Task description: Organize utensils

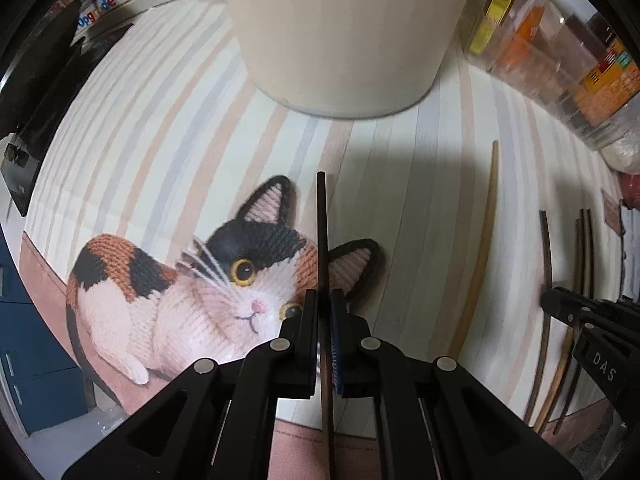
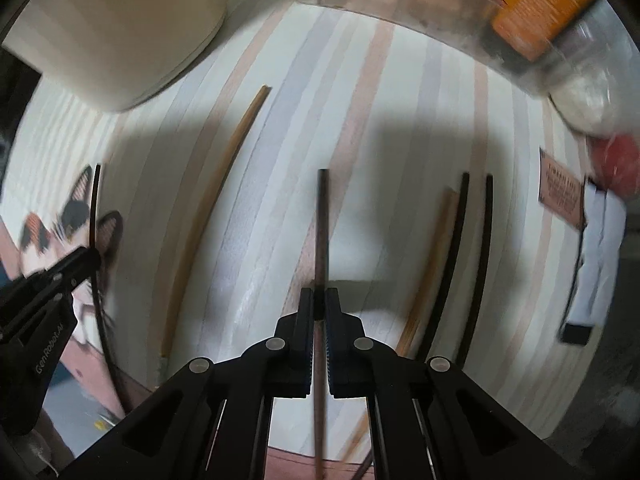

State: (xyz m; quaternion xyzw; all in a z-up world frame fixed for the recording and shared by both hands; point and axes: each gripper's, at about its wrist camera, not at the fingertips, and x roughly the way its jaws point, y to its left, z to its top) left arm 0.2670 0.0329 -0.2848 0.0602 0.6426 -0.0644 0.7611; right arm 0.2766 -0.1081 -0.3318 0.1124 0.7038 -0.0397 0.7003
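Ahead, cream holder (image 1: 340,36), jars (image 1: 560,52) right, loose chopsticks (image 2: 452,264) on striped mat (image 2: 400,120)

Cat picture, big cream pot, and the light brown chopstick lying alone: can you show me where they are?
cat picture (image 1: 224,280), left wrist view, on its face.
big cream pot (image 1: 344,32), left wrist view, on its side wall.
light brown chopstick (image 2: 212,208), right wrist view, on mid-shaft.

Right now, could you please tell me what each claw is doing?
Left claw: closed on a dark chopstick.
Right claw: closed on another dark chopstick.
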